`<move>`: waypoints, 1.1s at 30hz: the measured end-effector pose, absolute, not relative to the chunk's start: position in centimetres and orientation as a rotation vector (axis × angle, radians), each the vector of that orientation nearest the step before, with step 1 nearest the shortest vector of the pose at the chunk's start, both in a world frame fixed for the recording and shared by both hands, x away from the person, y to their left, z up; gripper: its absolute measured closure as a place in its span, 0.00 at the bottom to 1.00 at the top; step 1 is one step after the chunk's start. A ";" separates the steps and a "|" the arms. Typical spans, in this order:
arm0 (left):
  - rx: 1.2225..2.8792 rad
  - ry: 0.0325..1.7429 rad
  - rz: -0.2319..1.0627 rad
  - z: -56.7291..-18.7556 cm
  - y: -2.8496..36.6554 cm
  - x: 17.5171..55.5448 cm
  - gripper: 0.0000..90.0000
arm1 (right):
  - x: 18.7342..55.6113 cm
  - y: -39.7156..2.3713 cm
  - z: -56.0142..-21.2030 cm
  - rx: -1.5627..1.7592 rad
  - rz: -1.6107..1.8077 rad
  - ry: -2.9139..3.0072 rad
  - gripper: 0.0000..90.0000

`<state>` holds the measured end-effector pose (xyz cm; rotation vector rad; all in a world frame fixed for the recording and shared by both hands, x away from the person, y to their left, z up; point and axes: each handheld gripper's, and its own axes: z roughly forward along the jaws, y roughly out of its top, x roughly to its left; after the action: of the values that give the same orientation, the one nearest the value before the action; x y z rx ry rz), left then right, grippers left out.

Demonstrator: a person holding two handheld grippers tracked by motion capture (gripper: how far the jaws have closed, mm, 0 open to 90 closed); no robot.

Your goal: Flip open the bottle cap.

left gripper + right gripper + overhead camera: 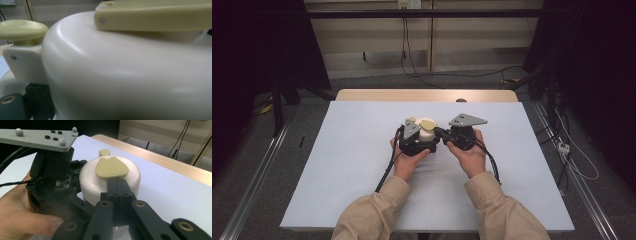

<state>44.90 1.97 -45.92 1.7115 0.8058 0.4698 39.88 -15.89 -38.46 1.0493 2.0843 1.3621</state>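
A round cream container (pixel 427 134) sits mid-table, with a pale yellow flap (pixel 111 167) flat on its top and a small yellow knob (pixel 104 152) at its far side. My left gripper (pixel 424 141) is pressed up to the container's left side and closed around its body; in the left gripper view the container wall (pixel 125 75) is very close, with one dark finger (pixel 11 106) beside it. My right gripper (pixel 117 183) comes from the right, jaws pressed together, tips resting at the flap's near edge.
A white mat (pixel 337 165) covers the table, whose wooden back edge (pixel 427 95) shows beyond it. Cables (pixel 437 75) run across the floor behind, and metal rails (pixel 257 170) flank the table. Open mat lies on both sides of the hands.
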 end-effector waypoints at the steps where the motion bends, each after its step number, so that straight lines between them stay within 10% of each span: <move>1: 1.711 0.807 0.470 -45.9 2.0 44.9 0.07 | 39.9 -15.9 -38.4 1.048 1.364 2.084 1.00; 33: 1.712 0.806 0.468 -45.9 2.0 44.9 0.07 | 40.5 -15.5 -37.4 1.031 1.398 2.069 1.00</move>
<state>44.92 1.97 -45.91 1.7121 0.8057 0.4685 40.46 -15.50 -37.40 1.0306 2.0690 1.3981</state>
